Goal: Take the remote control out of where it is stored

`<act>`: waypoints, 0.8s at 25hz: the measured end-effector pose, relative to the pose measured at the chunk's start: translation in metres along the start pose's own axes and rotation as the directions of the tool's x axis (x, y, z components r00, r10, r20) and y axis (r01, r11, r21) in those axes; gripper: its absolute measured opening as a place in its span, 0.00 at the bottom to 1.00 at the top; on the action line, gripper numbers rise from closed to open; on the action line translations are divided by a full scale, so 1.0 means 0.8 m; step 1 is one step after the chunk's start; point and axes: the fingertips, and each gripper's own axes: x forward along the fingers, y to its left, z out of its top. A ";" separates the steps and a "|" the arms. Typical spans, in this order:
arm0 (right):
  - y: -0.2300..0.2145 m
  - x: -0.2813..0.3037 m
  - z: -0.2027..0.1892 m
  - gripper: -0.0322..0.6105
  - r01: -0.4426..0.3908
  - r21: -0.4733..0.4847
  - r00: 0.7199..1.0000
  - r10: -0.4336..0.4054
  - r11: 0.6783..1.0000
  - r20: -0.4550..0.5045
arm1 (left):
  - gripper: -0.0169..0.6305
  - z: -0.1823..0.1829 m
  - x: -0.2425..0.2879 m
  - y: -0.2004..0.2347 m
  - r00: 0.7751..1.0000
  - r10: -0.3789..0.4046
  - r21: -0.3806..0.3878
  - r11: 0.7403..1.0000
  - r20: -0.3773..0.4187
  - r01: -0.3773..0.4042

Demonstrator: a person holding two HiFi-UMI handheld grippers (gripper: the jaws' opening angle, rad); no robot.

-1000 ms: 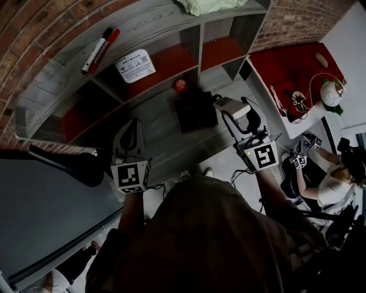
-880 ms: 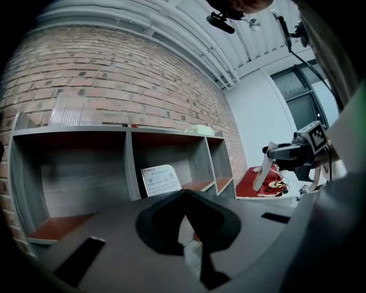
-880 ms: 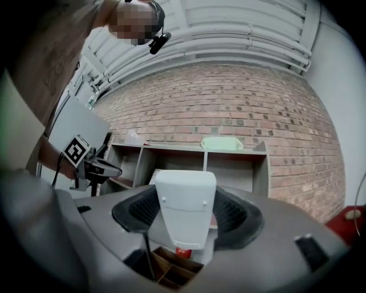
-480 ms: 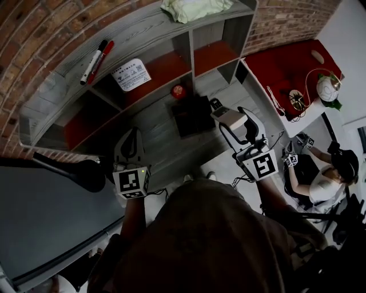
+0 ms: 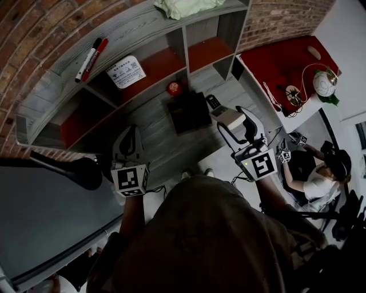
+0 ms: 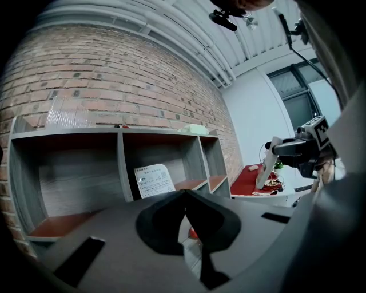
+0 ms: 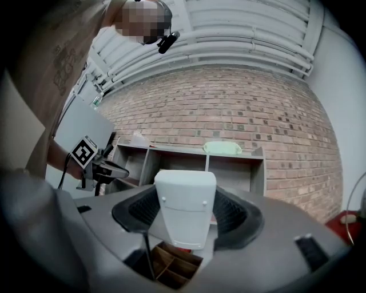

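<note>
The remote control [image 5: 227, 118] is a white slab, and my right gripper [image 5: 231, 123] is shut on it, holding it up just right of the dark storage box [image 5: 187, 112] on the grey desk. In the right gripper view the remote [image 7: 184, 207] stands upright between the jaws, above the box's wooden compartments [image 7: 171, 266]. My left gripper [image 5: 129, 139] hovers shut and empty over the desk's left part. The left gripper view shows its jaws [image 6: 184, 201] closed tip to tip, with the remote [image 6: 266, 167] far to the right.
A grey shelf unit [image 5: 143, 34] with red cubby floors lines the brick wall. It holds two markers [image 5: 88, 52], a white card [image 5: 127, 71] and a green cloth [image 5: 183, 7]. A red ball [image 5: 174, 87] and a small black keyed object [image 5: 213, 102] lie by the box. A red table [image 5: 280, 60] stands right.
My right gripper has drawn back a little from the box with the white remote in it. The small black object beside the box now shows. The left gripper has hardly moved.
</note>
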 end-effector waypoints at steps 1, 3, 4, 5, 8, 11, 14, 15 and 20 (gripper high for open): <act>-0.002 0.000 -0.003 0.50 0.002 -0.003 1.000 -0.003 1.000 -0.010 | 0.04 0.000 0.000 -0.001 1.000 -0.002 -0.001 1.000 -0.001 0.002; -0.008 0.001 -0.015 0.50 0.012 -0.003 0.999 -0.012 1.000 -0.041 | 0.04 -0.003 -0.001 -0.004 1.000 -0.004 -0.003 1.000 -0.005 0.004; -0.014 0.002 -0.023 0.50 0.020 0.003 0.998 -0.020 1.000 -0.062 | 0.04 -0.003 -0.002 -0.005 1.000 -0.005 -0.003 1.000 -0.006 0.005; -0.021 0.004 -0.033 0.50 0.031 0.013 0.996 -0.030 0.999 -0.083 | 0.04 -0.003 -0.002 -0.007 1.000 -0.008 0.000 1.000 -0.004 0.008; -0.048 0.013 -0.063 0.50 0.070 0.048 0.991 -0.064 0.996 -0.120 | 0.04 0.005 -0.001 -0.014 1.000 -0.016 0.010 1.000 0.008 0.016; -0.066 0.026 -0.089 0.50 0.080 0.049 0.983 -0.071 0.996 -0.172 | 0.04 0.005 -0.003 -0.018 1.000 -0.018 0.003 1.000 0.007 0.018; -0.078 0.037 -0.120 0.50 0.081 0.034 0.975 -0.072 0.996 -0.209 | 0.04 -0.009 -0.005 -0.018 1.000 -0.014 -0.014 1.000 -0.016 0.014; -0.080 0.040 -0.128 0.50 0.079 0.031 0.972 -0.071 0.996 -0.223 | 0.04 -0.012 -0.005 -0.019 1.000 -0.015 -0.014 1.000 -0.023 0.014; -0.079 0.056 -0.164 0.50 0.073 0.038 0.958 -0.060 0.997 -0.280 | 0.04 -0.008 -0.002 -0.016 1.000 -0.012 -0.012 1.000 -0.019 0.012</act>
